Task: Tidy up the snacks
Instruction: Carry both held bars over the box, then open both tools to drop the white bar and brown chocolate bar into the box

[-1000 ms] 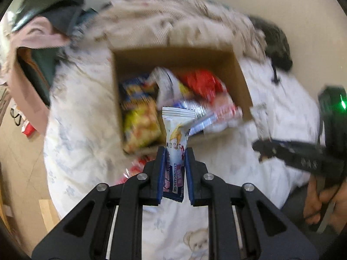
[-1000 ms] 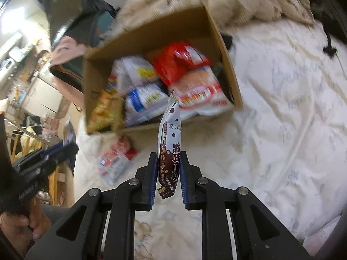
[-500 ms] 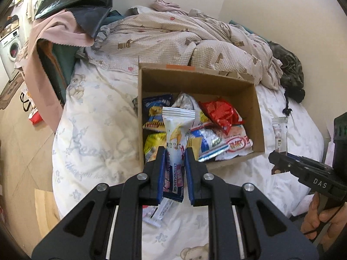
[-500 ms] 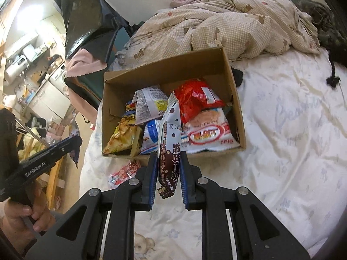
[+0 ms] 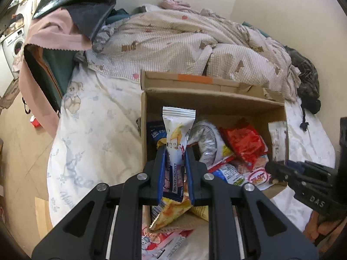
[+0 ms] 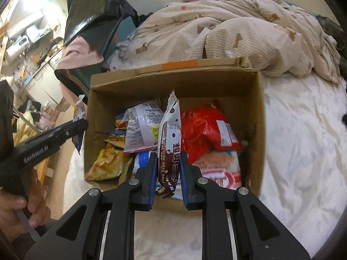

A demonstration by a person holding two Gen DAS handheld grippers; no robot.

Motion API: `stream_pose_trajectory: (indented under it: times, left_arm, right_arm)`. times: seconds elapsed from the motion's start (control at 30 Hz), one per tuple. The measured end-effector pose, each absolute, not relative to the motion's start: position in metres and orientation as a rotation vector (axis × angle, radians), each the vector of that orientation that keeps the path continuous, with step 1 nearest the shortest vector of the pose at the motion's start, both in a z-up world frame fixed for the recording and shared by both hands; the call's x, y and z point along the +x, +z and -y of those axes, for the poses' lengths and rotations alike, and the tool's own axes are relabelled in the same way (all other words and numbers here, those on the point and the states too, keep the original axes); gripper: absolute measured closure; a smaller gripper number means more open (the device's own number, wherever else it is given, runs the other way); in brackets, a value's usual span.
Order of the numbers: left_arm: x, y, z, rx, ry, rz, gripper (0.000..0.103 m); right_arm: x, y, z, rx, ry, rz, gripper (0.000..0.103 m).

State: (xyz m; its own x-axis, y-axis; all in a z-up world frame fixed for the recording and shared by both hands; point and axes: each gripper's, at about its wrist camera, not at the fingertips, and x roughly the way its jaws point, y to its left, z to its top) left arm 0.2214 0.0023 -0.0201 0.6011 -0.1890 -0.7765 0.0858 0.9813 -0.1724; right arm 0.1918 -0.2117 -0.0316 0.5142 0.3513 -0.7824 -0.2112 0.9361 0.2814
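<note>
Item: cardboard box (image 6: 258, 130), open-topped, standing on the bed sheet (image 6: 303, 151); all positions below are given relative to this box.

Contents, loosely piled: red bag (image 6: 206, 127), grey-white bag (image 6: 144, 127), yellow chip bag (image 6: 106, 164) at the near-left corner, plus further packets at the near wall.

Left gripper (image 5: 175, 158) — fingers closed firmly on a white snack bar (image 5: 176, 138) with a yellow motif. The bar stands upright, long axis running from the fingers up to its crimped top seal, and hangs above the box's left half, just inside the near wall.

Right gripper (image 6: 168, 166) — fingers drawn in on a brown-and-white dotted packet (image 6: 170, 143), gripped by its lower half. The packet also stands upright and is seen edge-on; it sits over the middle of the box, between the grey-white bag and the red bag.

Outside the box: a pink-and-white packet (image 5: 160, 241) lies on the sheet just before the near wall.

Judgement: both held items are already above the opening, long axes vertical, so either release should drop a packet end-first into the pile. The right gripper looks more central, the left closer to the near-left corner. A rumpled blanket (image 6: 238, 28) lies beyond the far wall.
</note>
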Motion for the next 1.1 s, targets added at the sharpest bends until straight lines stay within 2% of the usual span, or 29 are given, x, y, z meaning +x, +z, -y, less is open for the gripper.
stream_pose_trajectory:
  times: [0.63,0.8,0.83,0.87,0.9,0.93,0.97,1.0,1.03,1.1]
  left_arm:
    - [0.216,-0.023,0.011,-0.078,-0.163,-0.876,0.088]
    - [0.213,-0.016,0.01,-0.087,-0.173,-0.852,0.084]
    - [0.212,-0.014,0.01,-0.093,-0.172,-0.846,0.075]
    - [0.211,-0.013,0.009,-0.099,-0.168,-0.839,0.058]
    - [0.209,-0.011,0.009,-0.104,-0.162,-0.83,0.048]
    - [0.207,-0.009,0.008,-0.108,-0.156,-0.817,0.027]
    - [0.205,-0.006,0.008,-0.109,-0.152,-0.803,0.014]
    - [0.202,-0.004,0.009,-0.105,-0.148,-0.786,0.011]
    - [0.2,-0.002,0.01,-0.099,-0.152,-0.777,0.011]
    - [0.198,0.0,0.015,-0.066,-0.169,-0.765,0.011]
  right_arm:
    - [0.208,-0.043,0.206,0.26,0.352,-1.016,0.083]
    - [0.207,-0.037,0.212,0.307,0.358,-0.973,0.082]
    - [0.207,-0.036,0.214,0.324,0.364,-0.961,0.08]
    - [0.206,-0.034,0.216,0.345,0.369,-0.947,0.08]
    - [0.206,-0.032,0.218,0.37,0.379,-0.931,0.079]
    - [0.207,-0.031,0.22,0.393,0.395,-0.931,0.072]
    - [0.209,-0.032,0.222,0.424,0.414,-0.941,0.059]
    - [0.21,-0.034,0.224,0.45,0.415,-0.949,0.024]
    - [0.209,-0.033,0.227,0.463,0.4,-0.939,0.008]
    - [0.205,-0.031,0.228,0.443,0.376,-0.915,0.008]
